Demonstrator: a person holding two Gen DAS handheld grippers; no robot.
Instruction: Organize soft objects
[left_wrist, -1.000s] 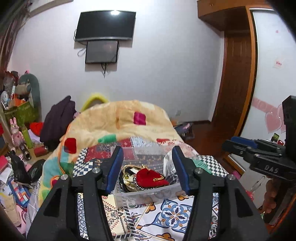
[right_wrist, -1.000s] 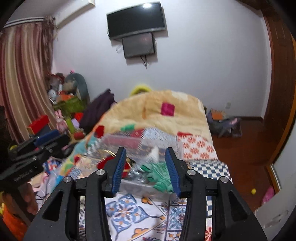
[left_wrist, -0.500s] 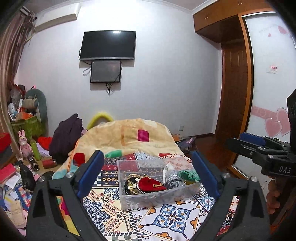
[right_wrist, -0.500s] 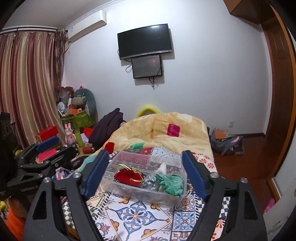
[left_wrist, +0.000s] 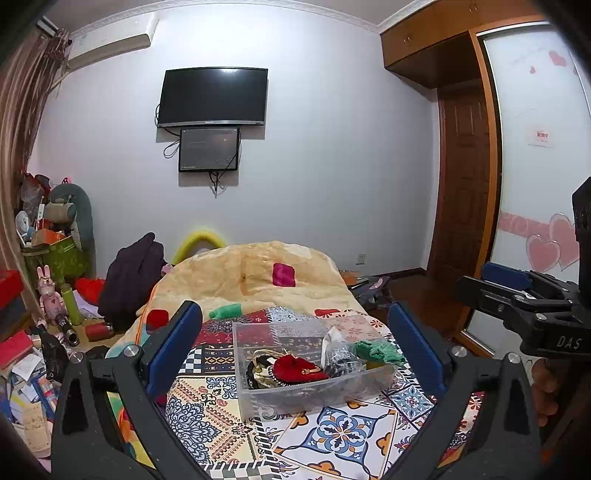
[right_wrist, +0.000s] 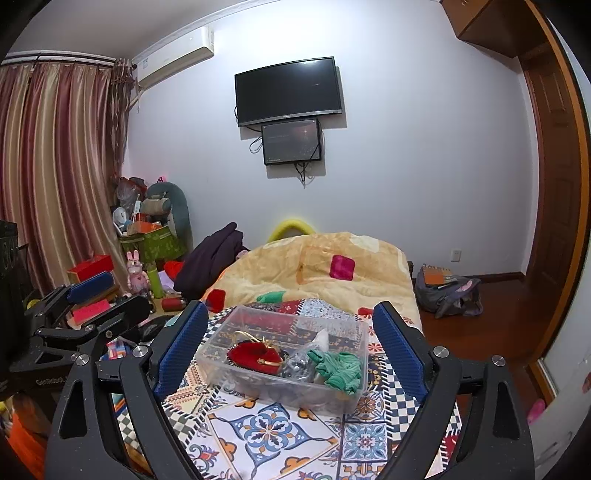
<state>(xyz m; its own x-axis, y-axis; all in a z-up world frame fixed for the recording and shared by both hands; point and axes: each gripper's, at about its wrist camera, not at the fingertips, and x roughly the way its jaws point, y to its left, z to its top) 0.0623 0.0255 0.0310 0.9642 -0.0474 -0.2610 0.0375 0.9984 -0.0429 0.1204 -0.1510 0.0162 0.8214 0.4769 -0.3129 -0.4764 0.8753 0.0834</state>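
Clear plastic bin (left_wrist: 314, 373) sitting on patterned bedspread (left_wrist: 343, 432), already holding red pouch (left_wrist: 297, 367), green cloth (left_wrist: 380, 350) and grey bundle (left_wrist: 341, 356); left gripper (left_wrist: 295, 350) and right gripper (right_wrist: 291, 345) both gaping wide, gripping nothing, task apparently nearing completion.

One clear bin (left_wrist: 280, 397) is sitting on the bed, at 6 o'clock in both views. Lying in it are one red pouch (left_wrist: 297, 367), one green cloth (left_wrist: 380, 350), one grey crinkled bag (left_wrist: 338, 356) and a black-and-gold tangle (left_wrist: 258, 369) too jumbled to count. Two screens are hanging at 12 o'clock: one TV (left_wrist: 212, 96) and one smaller monitor (left_wrist: 208, 148). One pink rabbit toy (right_wrist: 136, 271) is standing at 9 o'clock. Two grippers are showing, left (left_wrist: 293, 345) and right (right_wrist: 288, 345), both spread wide.
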